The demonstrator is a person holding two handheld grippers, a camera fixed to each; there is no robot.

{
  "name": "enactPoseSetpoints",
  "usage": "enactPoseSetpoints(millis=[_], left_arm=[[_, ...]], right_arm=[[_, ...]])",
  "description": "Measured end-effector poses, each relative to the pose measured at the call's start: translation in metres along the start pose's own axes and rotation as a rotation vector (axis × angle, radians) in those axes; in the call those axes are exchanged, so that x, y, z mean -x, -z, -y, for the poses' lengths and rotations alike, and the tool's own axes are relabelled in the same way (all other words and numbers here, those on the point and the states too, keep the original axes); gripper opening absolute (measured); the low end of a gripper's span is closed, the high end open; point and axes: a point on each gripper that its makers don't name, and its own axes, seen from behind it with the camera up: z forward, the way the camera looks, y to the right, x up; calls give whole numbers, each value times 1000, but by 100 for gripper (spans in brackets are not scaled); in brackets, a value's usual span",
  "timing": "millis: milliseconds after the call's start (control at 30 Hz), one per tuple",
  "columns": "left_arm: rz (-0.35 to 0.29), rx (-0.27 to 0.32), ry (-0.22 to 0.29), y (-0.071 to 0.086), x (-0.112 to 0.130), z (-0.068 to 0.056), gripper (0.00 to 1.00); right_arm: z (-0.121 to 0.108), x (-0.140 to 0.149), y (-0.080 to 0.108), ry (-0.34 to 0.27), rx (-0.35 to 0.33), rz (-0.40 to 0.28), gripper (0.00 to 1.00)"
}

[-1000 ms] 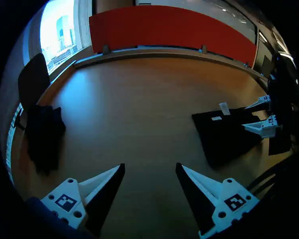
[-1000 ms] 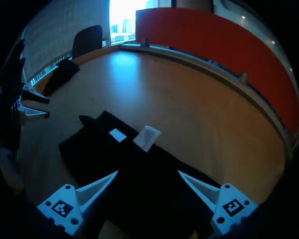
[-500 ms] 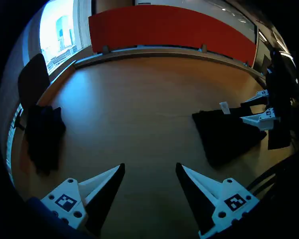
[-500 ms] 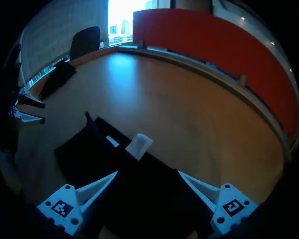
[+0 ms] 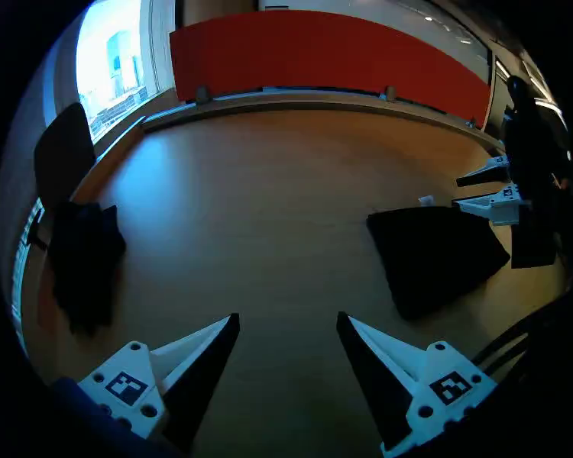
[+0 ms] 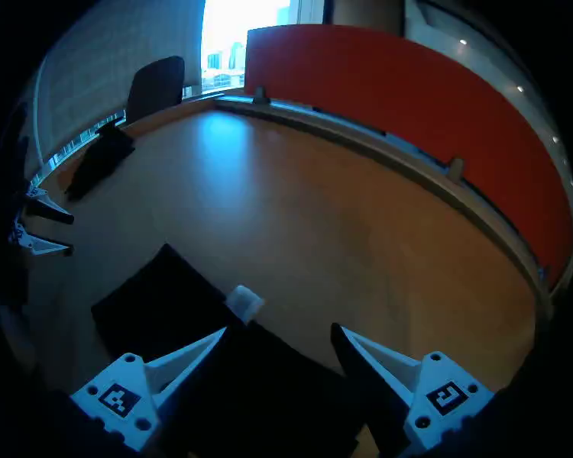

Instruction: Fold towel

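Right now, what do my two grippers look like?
Left gripper and right gripper match: each has two white wedge-shaped fingers tapering to points, with black inner faces. A square black-and-white marker sits on each finger's base, beside small round holes.

Left gripper point(image 5: 287, 336): fingers point(image 5: 202, 359) spread wide, angled down. Right gripper point(image 6: 280, 345): fingers likewise apart.
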Motion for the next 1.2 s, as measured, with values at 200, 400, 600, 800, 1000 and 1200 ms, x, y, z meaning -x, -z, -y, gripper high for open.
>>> enactPoseSetpoints(millis=[200,400,600,800,1000,1200], left_arm=[[-3,0,0,0,-1,-1,94],[-4,0,0,1,-2,-2,94],[-7,-1,-3,2,-2,-3,94],[-7,-1,-2,3,-2,-4,94],[-10,3,-7,3,-3,-7,94],[-14,6,-13,4,-6,-11,94]], right_arm=[[0,-1,3,7,-1,-4,96],[-1,1,6,5,-1,-4,96],[-1,7,12,-2,-3,-4,96],[-1,19,24,-18,-5,-2,96],[-4,39,39,-43,3,5,96],[-10,58,54,-72,17,10,96]])
